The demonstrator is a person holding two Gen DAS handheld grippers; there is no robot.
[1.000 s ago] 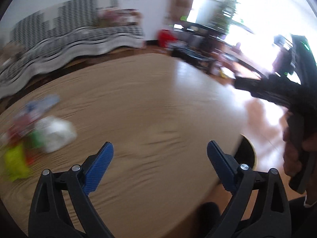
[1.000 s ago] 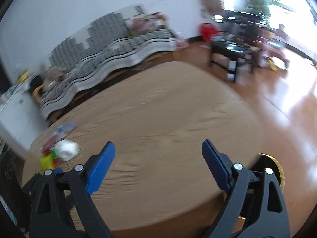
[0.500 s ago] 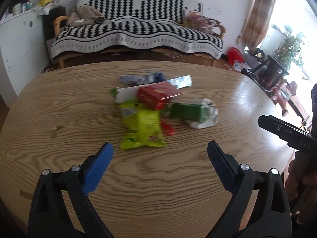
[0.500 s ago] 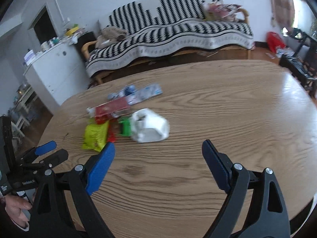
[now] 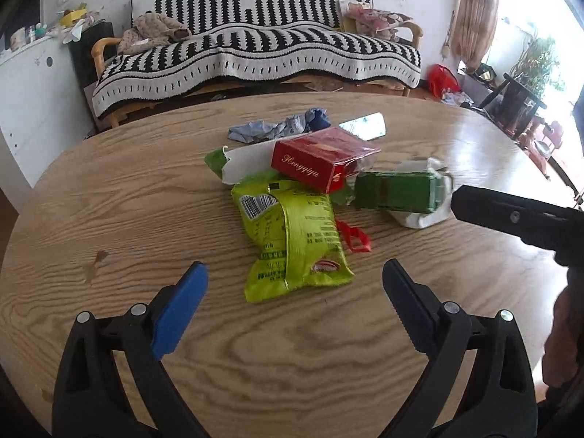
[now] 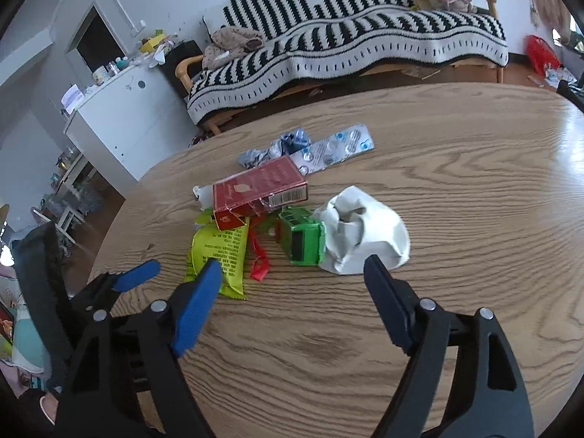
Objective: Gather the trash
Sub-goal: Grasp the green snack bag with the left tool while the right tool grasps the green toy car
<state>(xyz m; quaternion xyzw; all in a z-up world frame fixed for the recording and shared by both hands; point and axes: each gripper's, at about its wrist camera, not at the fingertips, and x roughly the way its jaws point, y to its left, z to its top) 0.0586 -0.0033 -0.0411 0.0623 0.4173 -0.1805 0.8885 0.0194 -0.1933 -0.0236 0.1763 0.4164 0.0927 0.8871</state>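
A pile of trash lies on the wooden table [image 5: 109, 197]: a yellow-green snack bag [image 5: 292, 241], a red box [image 5: 321, 158], a green box [image 5: 398, 191], crumpled white paper [image 6: 361, 233], a red scrap [image 5: 352, 239], a crumpled blue wrapper [image 5: 281, 127] and a pill blister strip [image 6: 335, 148]. My left gripper [image 5: 295, 286] is open and empty, just in front of the snack bag [image 6: 219, 252]. My right gripper [image 6: 292, 277] is open and empty, in front of the green box [image 6: 303, 237]. The right gripper's finger [image 5: 511, 215] shows at the left wrist view's right.
A striped sofa [image 5: 255, 47] stands behind the table. A white cabinet [image 6: 120, 116] stands at the left. A dark side table [image 5: 518, 98] and a red bag [image 5: 441, 76] are at the far right. The table's near edge [image 6: 562, 365] curves at the right.
Both grippers have swung from the bare table end to face the trash pile and moved closer to it. Both stayed open.
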